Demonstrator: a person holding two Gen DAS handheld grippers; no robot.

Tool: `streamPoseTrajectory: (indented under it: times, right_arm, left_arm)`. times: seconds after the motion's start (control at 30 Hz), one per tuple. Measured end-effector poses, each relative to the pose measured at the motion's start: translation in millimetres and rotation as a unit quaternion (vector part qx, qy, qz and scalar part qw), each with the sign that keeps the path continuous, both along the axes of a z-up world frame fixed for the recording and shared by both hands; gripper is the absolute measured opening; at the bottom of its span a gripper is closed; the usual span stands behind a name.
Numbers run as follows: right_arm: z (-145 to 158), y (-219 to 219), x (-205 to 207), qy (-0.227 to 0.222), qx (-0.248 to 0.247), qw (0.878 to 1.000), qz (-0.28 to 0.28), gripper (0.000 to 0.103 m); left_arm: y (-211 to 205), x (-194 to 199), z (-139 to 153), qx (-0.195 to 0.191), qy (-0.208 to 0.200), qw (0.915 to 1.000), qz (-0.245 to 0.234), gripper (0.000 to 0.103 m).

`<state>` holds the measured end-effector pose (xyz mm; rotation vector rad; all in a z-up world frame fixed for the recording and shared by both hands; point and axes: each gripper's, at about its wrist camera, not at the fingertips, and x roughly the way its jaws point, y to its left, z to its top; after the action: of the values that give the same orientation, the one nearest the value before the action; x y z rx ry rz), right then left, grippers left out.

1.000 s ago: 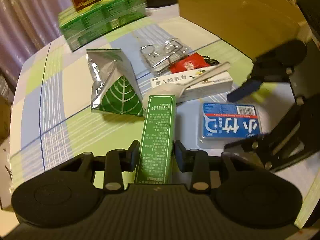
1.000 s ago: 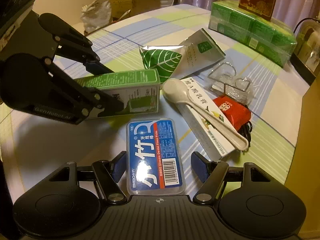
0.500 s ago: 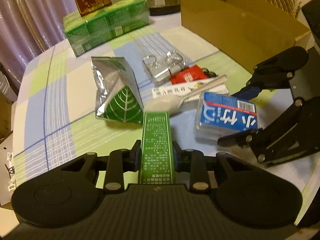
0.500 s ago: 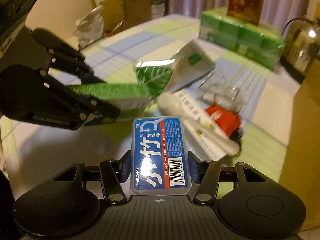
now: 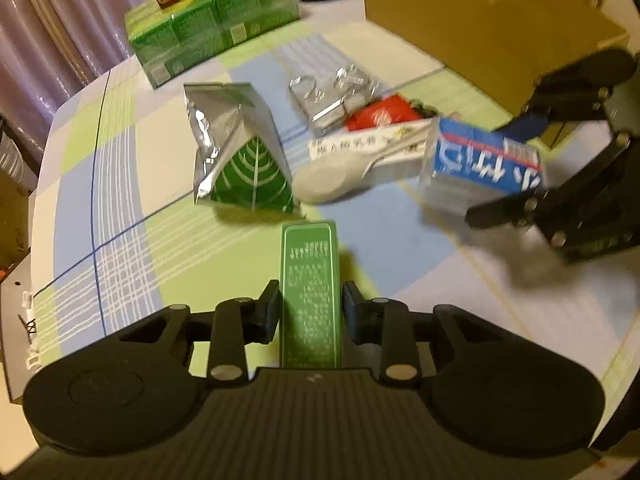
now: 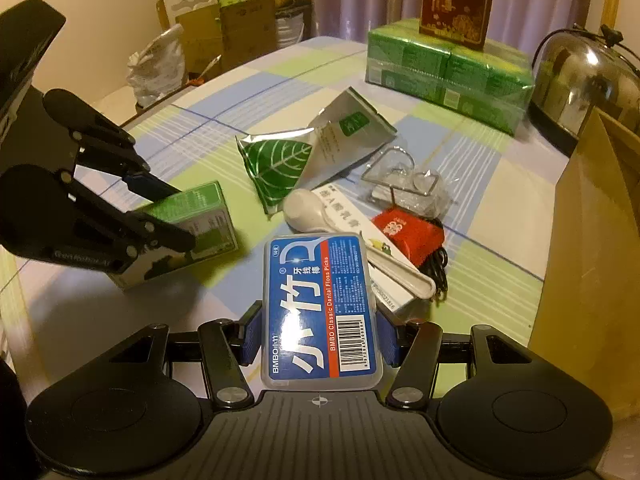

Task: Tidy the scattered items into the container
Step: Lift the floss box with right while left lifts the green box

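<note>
Two items are in hand at once: the left tongs (image 5: 310, 310) are clamped on the green carton (image 5: 310, 292), and the right tongs (image 6: 320, 330) are clamped on the blue floss-pick case (image 6: 320, 312), both raised just above the bench (image 6: 472, 184). The cardboard box (image 5: 480, 28) stands beyond the clutter on the right. To carry well, I judge each load should rise clear of the spoon (image 6: 320, 216) and foil pouch (image 6: 288, 164), travel level, and be released only once past the box wall.

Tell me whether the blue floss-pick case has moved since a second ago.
Yes. The blue floss-pick case, clamped by the right gripper, has lifted off the tablecloth, up toward the white ointment box.
</note>
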<state>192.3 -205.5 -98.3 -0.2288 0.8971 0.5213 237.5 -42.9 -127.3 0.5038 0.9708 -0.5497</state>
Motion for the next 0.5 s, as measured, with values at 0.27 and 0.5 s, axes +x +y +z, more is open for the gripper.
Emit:
streamPoseTrajectory:
  times: [0.27, 0.5]
  right_arm:
    - [-1.7, -0.6, 2.7, 0.003, 0.004, 1.0, 0.001, 0.053]
    - [5.3, -1.5, 2.0, -0.007, 0.01, 1.0, -0.005, 0.053]
  left_arm:
    - [3.6, 4.6, -13.3, 0.005, 0.033, 0.9994, 0.01, 0.026]
    - [4.4, 3.4, 2.0, -0.013, 0.01, 0.9996, 0.024, 0.025]
